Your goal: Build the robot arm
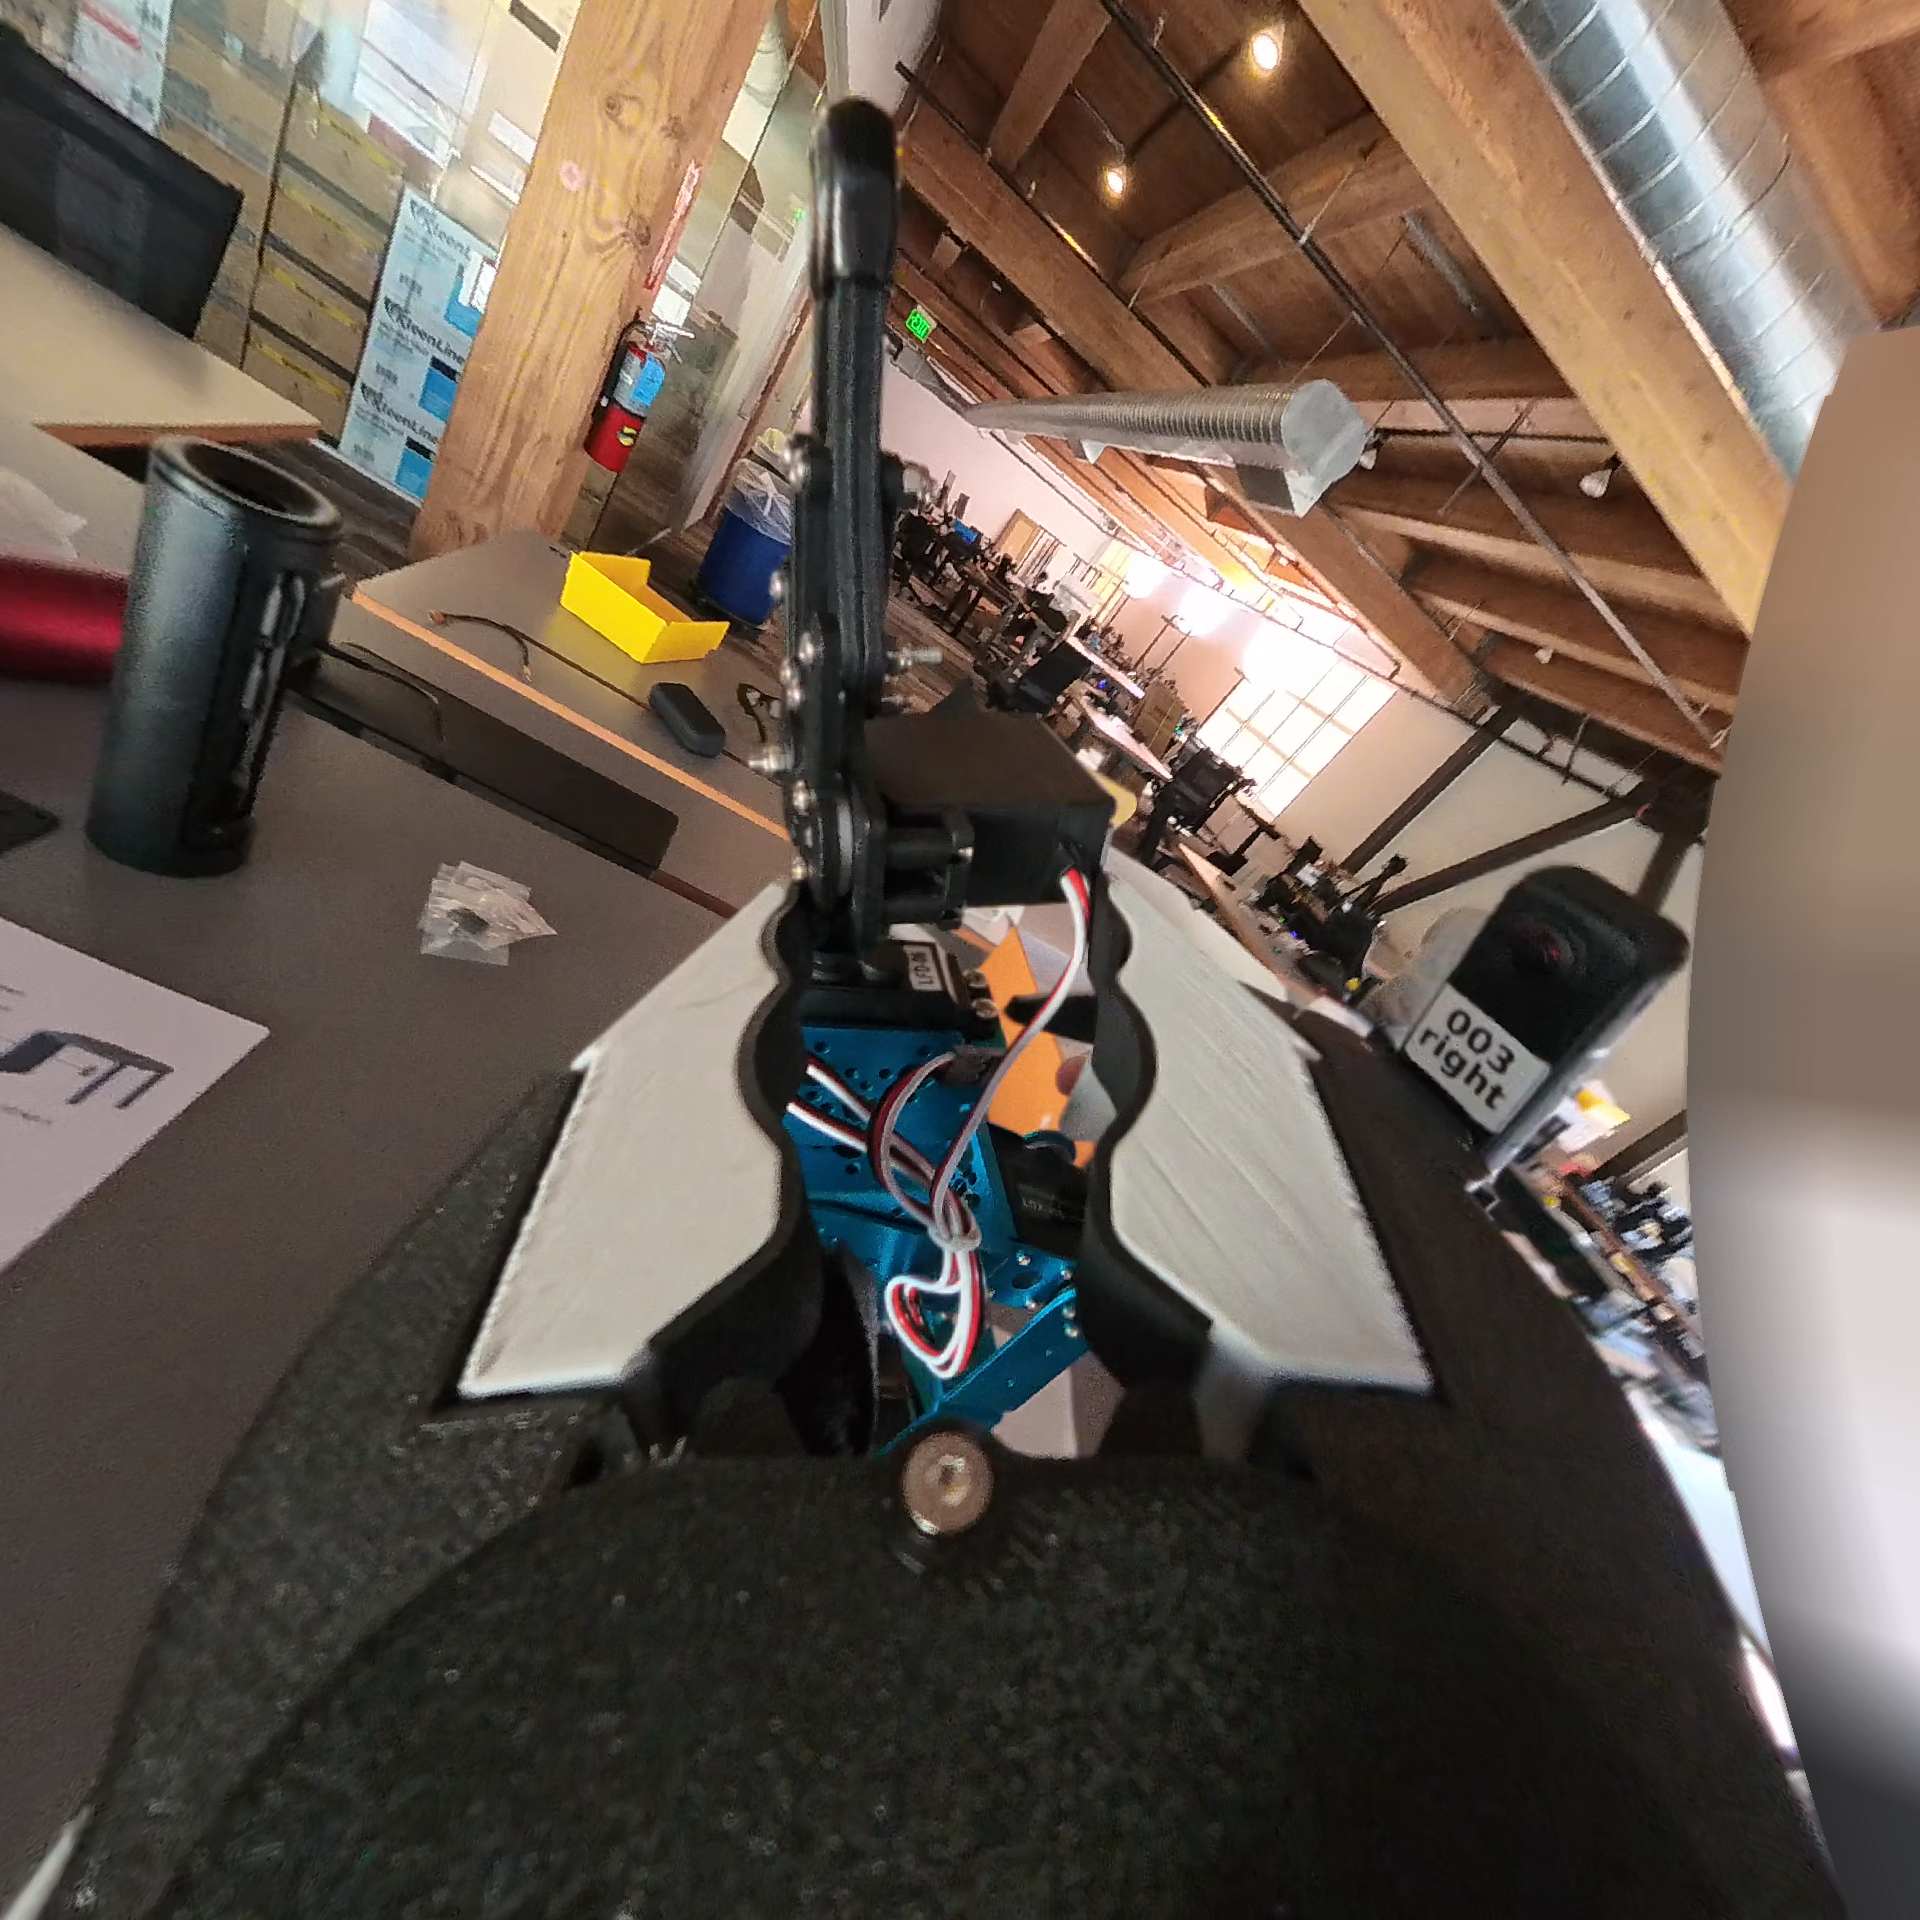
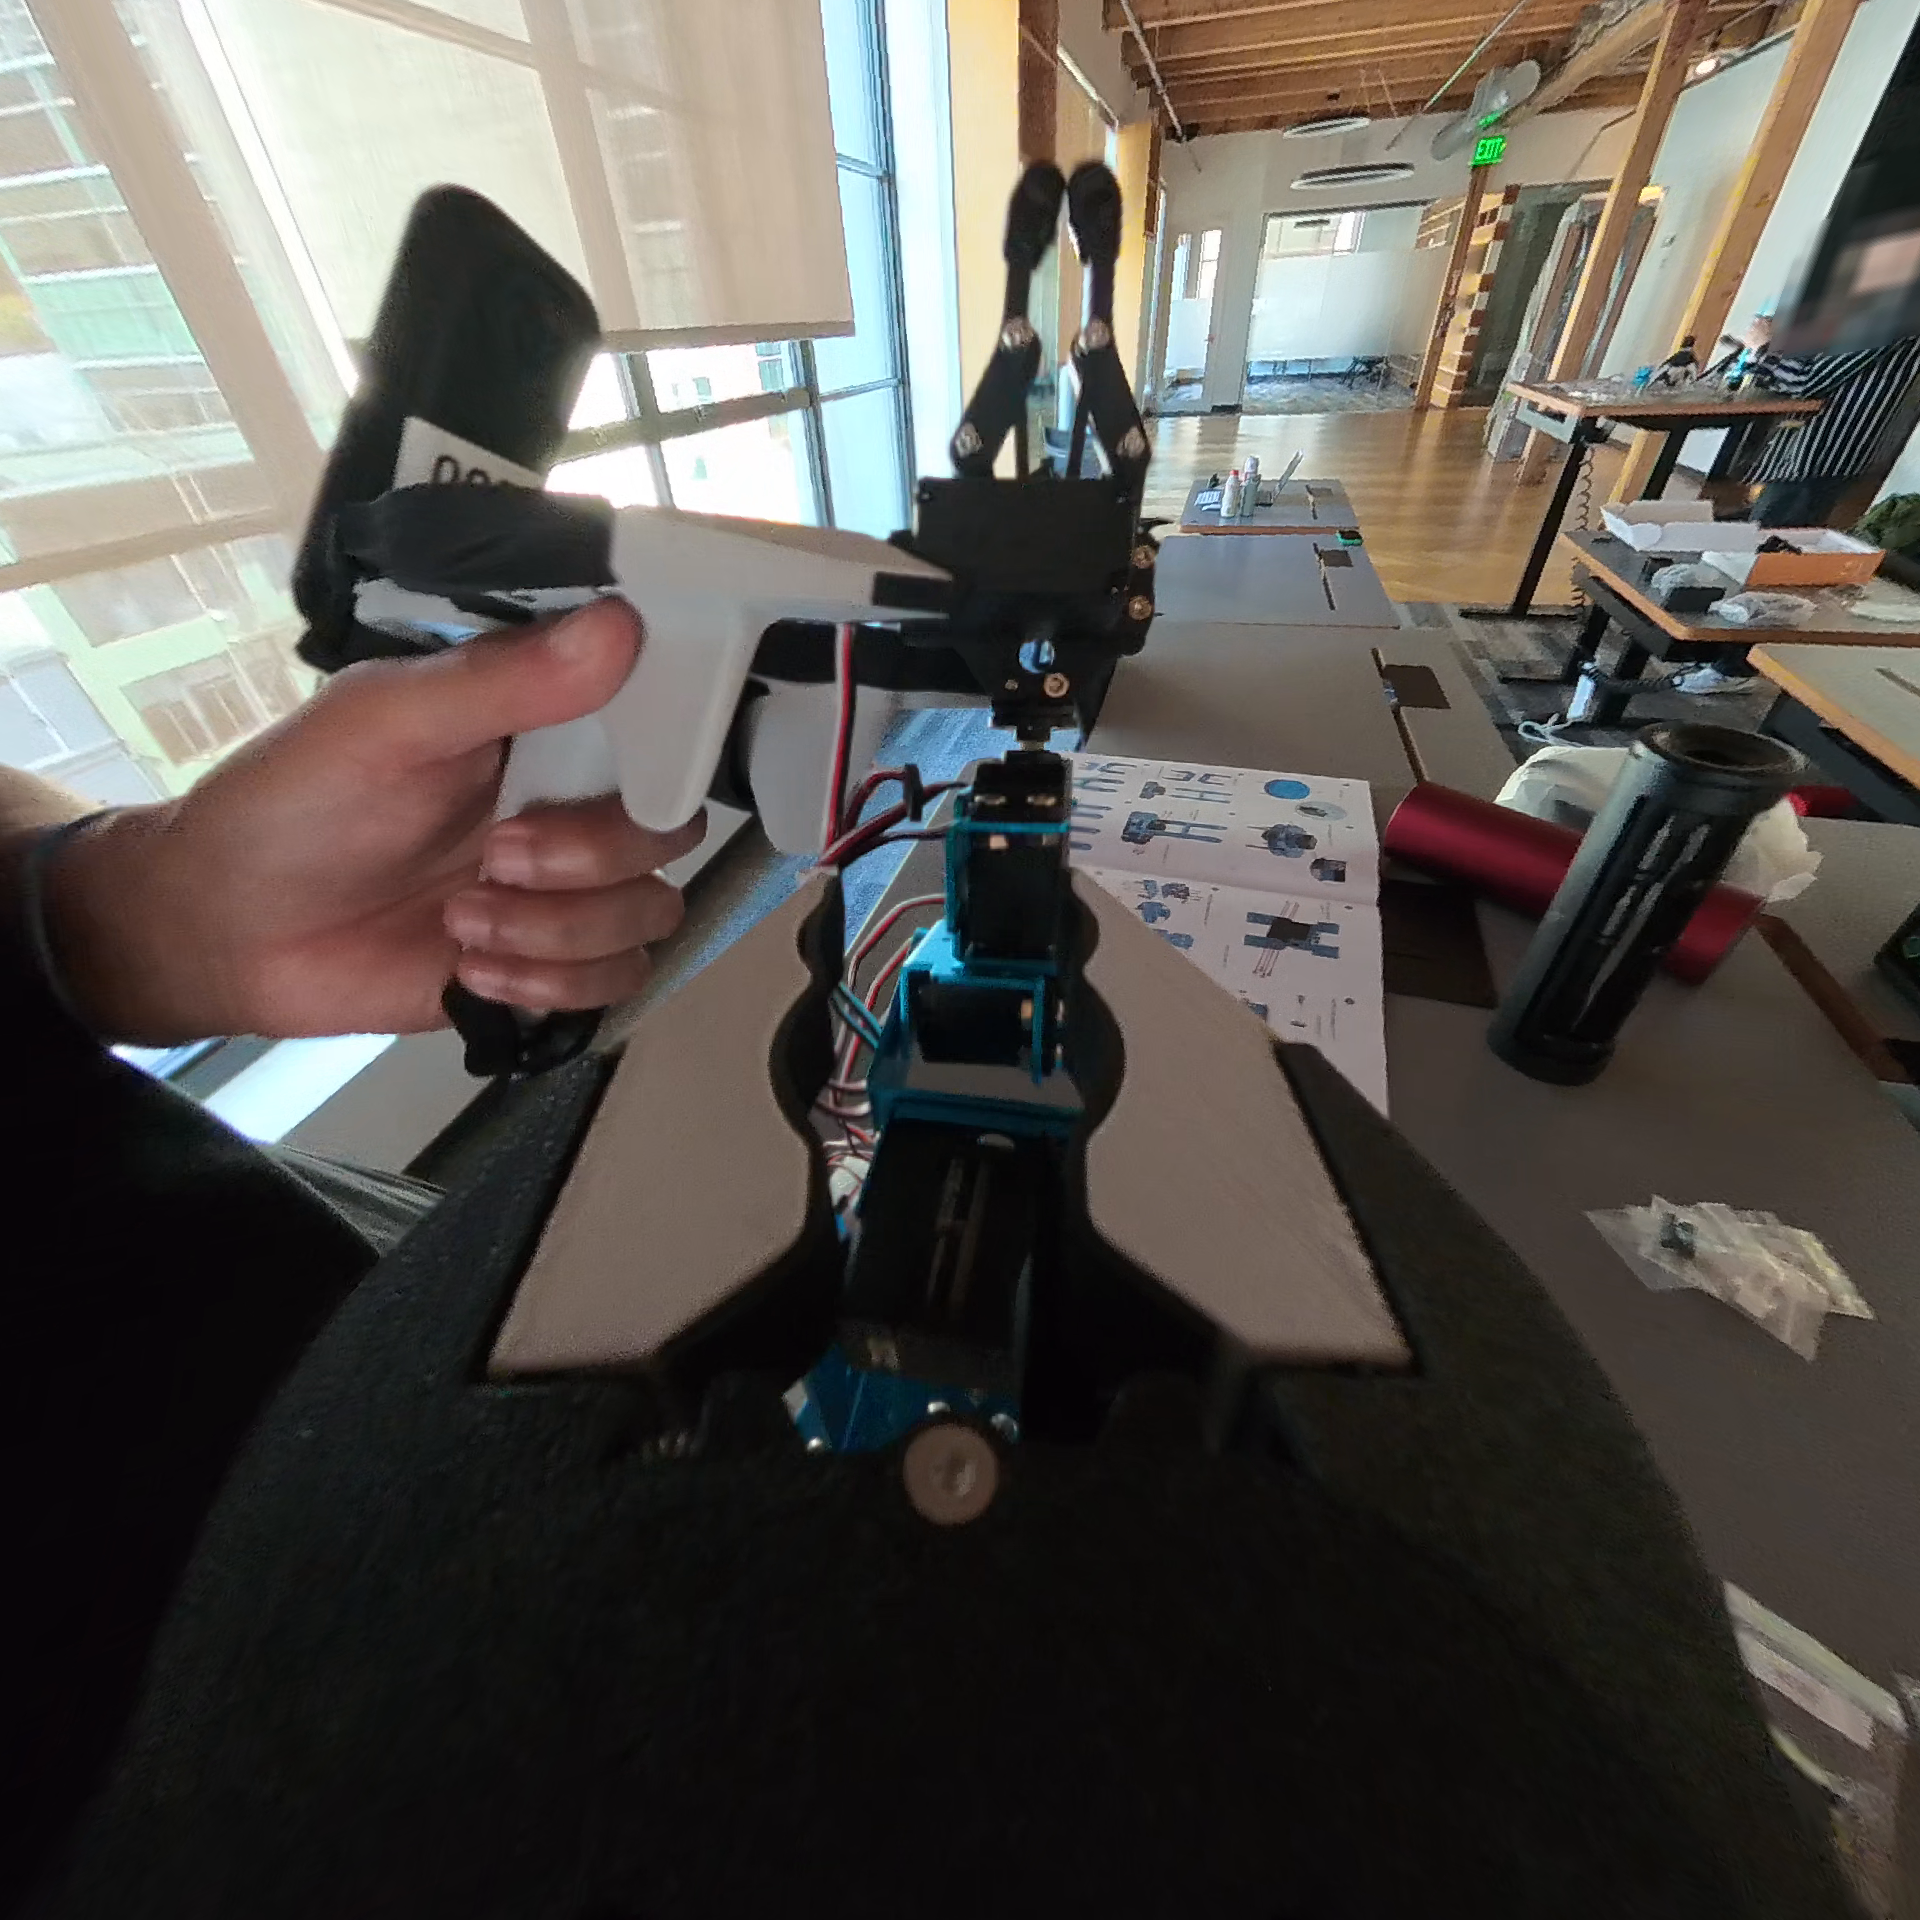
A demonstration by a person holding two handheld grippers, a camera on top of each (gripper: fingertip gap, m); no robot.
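Pinching the small blue robot arm [image 2: 971, 1029] between both grippers' fingers, risking twisting its servo joints or snagging wires [image 1: 940, 1195].

Open loft workspace. Timber beams [image 1: 1195, 239] overhead, silver duct [image 1: 1662, 208] running along them, small spot lamps lit. Thick wooden post [image 1: 582, 260] with a red fire extinguisher [image 1: 623, 390] (mounted low). Large windows [image 2: 208, 312], pale roller blind [image 2: 644, 156] half down. Wood floor [image 2: 1403, 520], rows of grey desks [image 2: 1268, 582].
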